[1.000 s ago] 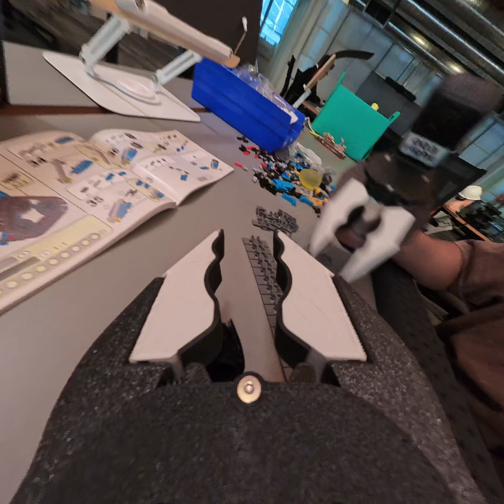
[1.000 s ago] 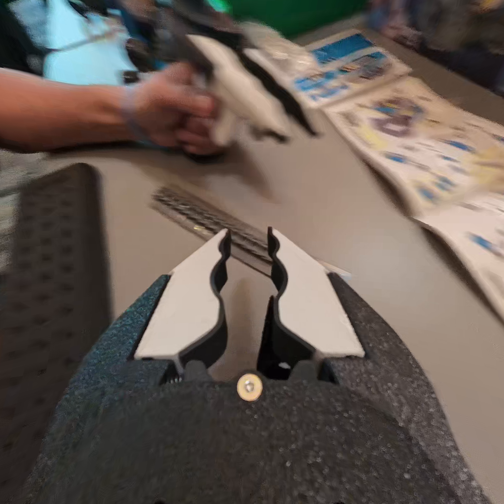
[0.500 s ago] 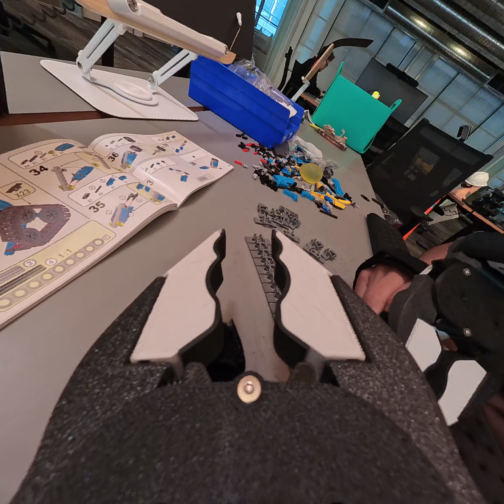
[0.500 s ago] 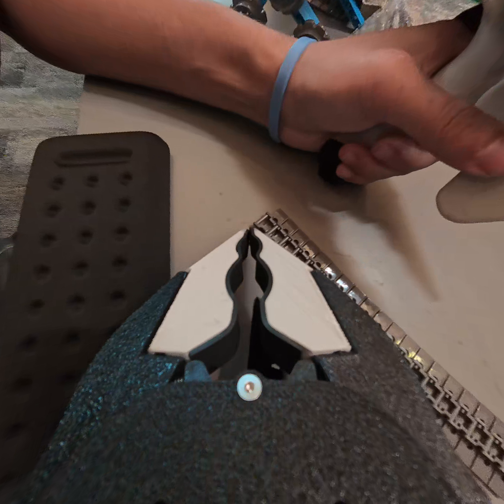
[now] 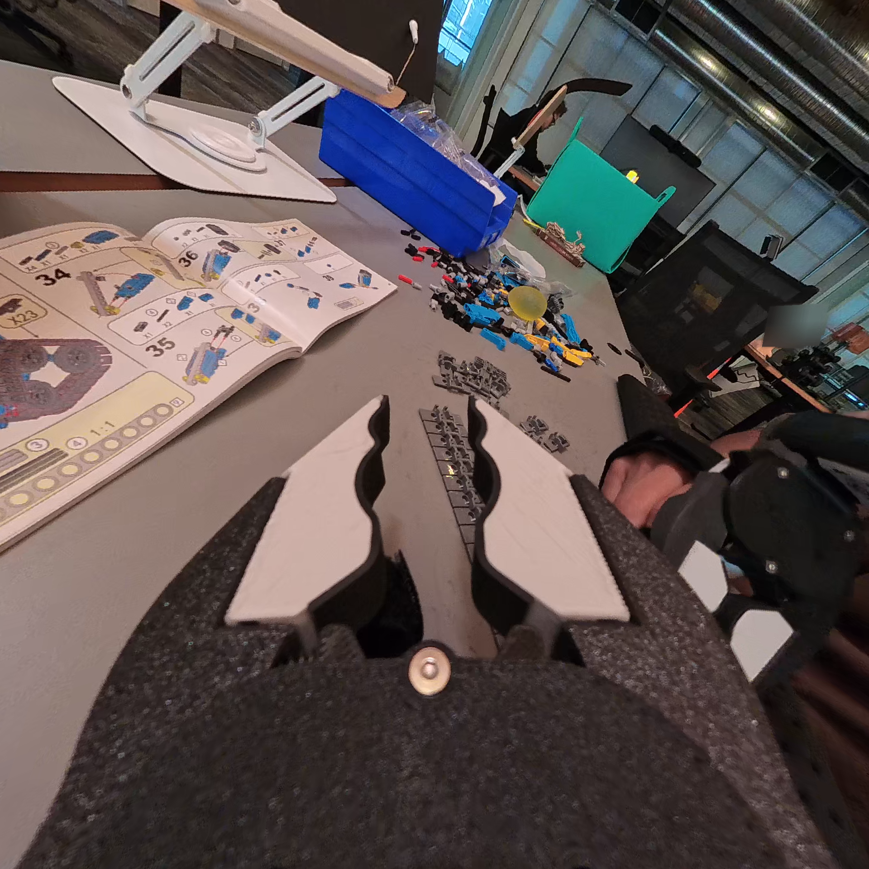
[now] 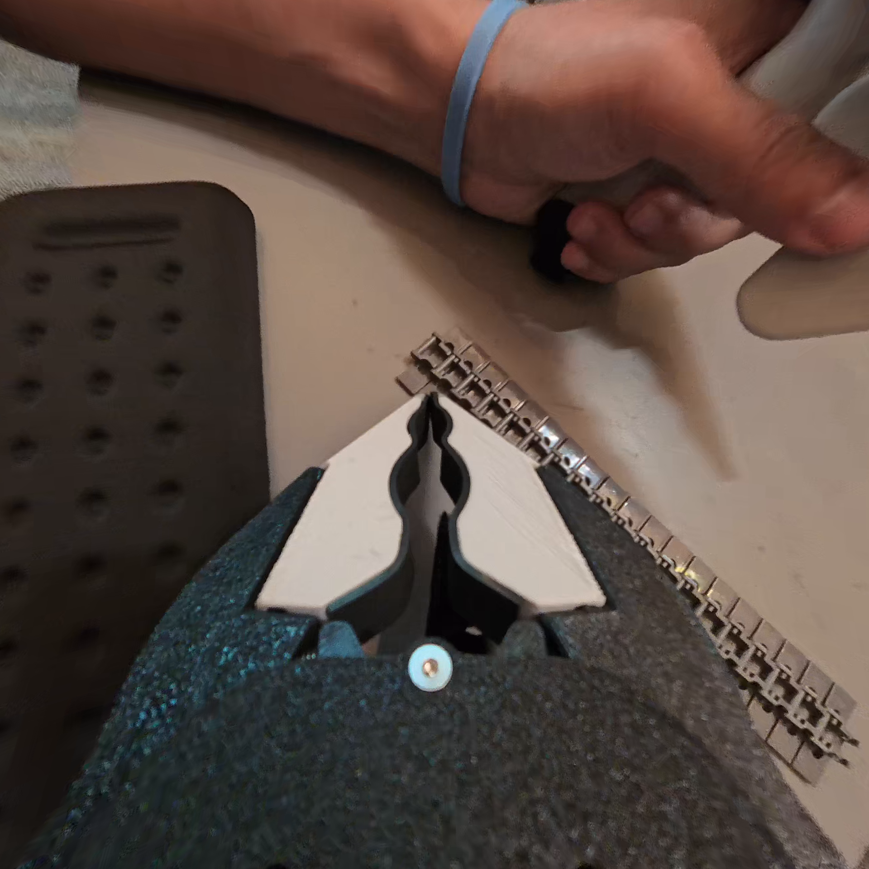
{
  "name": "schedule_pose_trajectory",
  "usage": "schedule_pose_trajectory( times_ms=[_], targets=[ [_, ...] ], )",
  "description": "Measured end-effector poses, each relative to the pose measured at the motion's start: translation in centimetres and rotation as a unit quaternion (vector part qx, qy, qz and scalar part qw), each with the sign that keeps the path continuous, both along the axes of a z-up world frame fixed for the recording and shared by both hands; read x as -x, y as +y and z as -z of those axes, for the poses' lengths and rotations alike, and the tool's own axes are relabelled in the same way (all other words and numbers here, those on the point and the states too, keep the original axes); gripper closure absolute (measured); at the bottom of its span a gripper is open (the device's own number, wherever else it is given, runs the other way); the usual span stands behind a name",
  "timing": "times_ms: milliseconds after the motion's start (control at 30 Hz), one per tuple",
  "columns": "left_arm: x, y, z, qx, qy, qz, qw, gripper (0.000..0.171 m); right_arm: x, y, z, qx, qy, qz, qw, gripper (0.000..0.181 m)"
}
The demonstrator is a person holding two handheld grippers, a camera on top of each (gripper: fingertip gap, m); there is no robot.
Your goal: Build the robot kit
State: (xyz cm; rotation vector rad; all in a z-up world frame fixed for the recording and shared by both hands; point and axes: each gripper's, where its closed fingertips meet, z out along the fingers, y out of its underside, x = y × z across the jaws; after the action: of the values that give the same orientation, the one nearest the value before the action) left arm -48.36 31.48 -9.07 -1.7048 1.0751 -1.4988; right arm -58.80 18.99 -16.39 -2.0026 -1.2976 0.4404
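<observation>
A long grey strip of linked track pieces (image 5: 452, 463) lies flat on the grey table (image 5: 197, 508). My left gripper (image 5: 428, 403) is open and hovers low over the table. The strip runs between its fingers and under the right one, with nothing held. In the right wrist view the strip (image 6: 625, 512) runs diagonally. My right gripper (image 6: 429, 399) is shut, its tips meeting right at the strip's near end, with nothing visible between them. A hand with a blue wristband (image 6: 463, 103) holds the left gripper beyond. The right gripper also shows in the left wrist view (image 5: 776, 517).
An open instruction booklet (image 5: 155, 329) lies to the left. Loose grey track links (image 5: 475, 374) and a pile of small blue, black and yellow parts (image 5: 508, 310) lie ahead. A blue bin (image 5: 404, 174), a green bin (image 5: 592, 207) and a white stand (image 5: 197, 127) stand behind. A black perforated pad (image 6: 117, 376) lies beside the strip. Tip to tip, the grippers are about 15 cm apart.
My right gripper has swung down to the strip's end and closed from open to shut. My left gripper has stayed open over the strip, barely moving.
</observation>
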Motion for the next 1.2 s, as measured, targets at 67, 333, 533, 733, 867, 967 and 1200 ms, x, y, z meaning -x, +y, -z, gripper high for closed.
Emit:
schedule_pose_trajectory(
  times_ms=[67, 333, 533, 733, 867, 967, 1200],
  targets=[
    [0.0, 0.0, 0.0, 0.0, -0.001, 0.001, 1.0, 0.139, 0.1, -0.2, 0.5, 0.002, -0.01, -0.004, 1.0, 0.18],
    [0.1, 0.1, -0.1, 0.013, -0.008, 0.005, 1.0, 0.139, -0.3, 0.0, -0.1, 0.006, 0.004, 0.003, 1.0, 0.181],
    [0.1, 0.1, -0.2, 0.019, -0.012, 0.008, 1.0, 0.139, -0.9, 0.1, 0.4, 0.02, -0.001, 0.008, 1.0, 0.181],
    [0.0, 0.1, -0.2, 0.019, -0.014, 0.01, 1.0, 0.139, -1.4, 0.5, -0.4, 0.015, 0.014, 0.016, 1.0, 0.181],
    [0.0, 0.0, -0.2, 0.02, -0.014, 0.011, 1.0, 0.139, -2.1, 0.7, 0.0, 0.02, 0.004, 0.025, 0.999, 0.181],
    [0.0, 0.0, -0.2, 0.018, -0.012, 0.013, 1.0, 0.139, -2.2, 0.6, 0.4, 0.019, -0.007, 0.022, 1.0, 0.181],
    [0.0, 0.0, -0.2, 0.019, -0.013, 0.013, 1.0, 0.139, -2.9, 0.9, 0.2, 0.016, -0.007, 0.031, 0.999, 0.181]
  ],
)
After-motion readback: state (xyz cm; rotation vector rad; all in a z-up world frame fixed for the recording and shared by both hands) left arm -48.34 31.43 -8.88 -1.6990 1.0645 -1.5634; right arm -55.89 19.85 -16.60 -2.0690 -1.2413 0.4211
